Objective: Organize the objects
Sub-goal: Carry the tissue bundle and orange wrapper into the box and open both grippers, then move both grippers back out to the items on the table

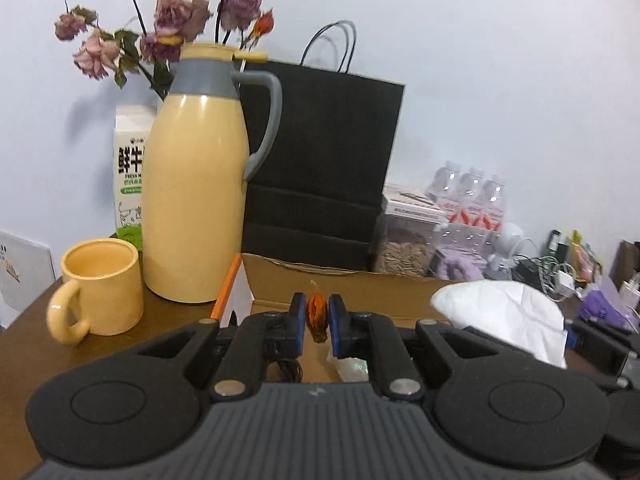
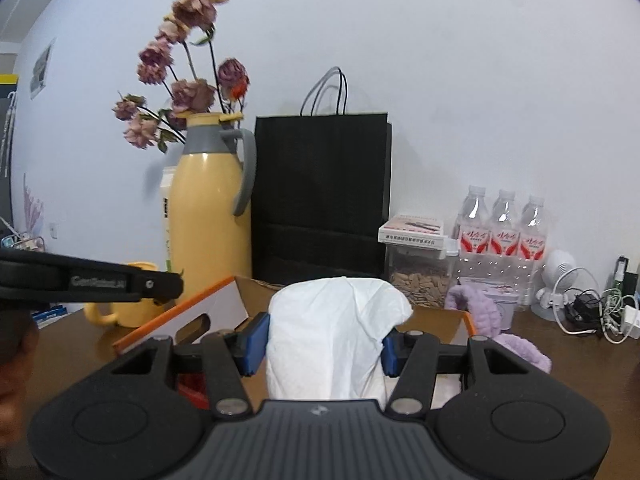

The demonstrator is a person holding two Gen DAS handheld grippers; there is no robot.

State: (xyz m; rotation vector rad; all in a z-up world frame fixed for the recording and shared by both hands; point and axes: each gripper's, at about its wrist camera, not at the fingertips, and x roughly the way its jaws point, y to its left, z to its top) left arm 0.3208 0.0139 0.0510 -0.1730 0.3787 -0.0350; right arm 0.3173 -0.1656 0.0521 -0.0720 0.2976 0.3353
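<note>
My left gripper (image 1: 317, 322) is shut on a small dried orange-red rosebud (image 1: 317, 314), held above an open cardboard box (image 1: 360, 284). My right gripper (image 2: 320, 344) is shut on a crumpled white tissue wad (image 2: 336, 328), held above the same box (image 2: 256, 288). The tissue also shows at the right of the left wrist view (image 1: 504, 316). The left gripper's body shows as a black bar at the left of the right wrist view (image 2: 92, 280).
On the brown table stand a yellow thermos jug (image 1: 196, 200), a yellow mug (image 1: 100, 288), a milk carton (image 1: 130, 184), dried roses (image 1: 172, 20) and a black paper bag (image 1: 320, 164). To the right are a seed container (image 2: 418, 280), water bottles (image 2: 502, 228), purple cloth (image 2: 516, 344) and cables (image 2: 600, 316).
</note>
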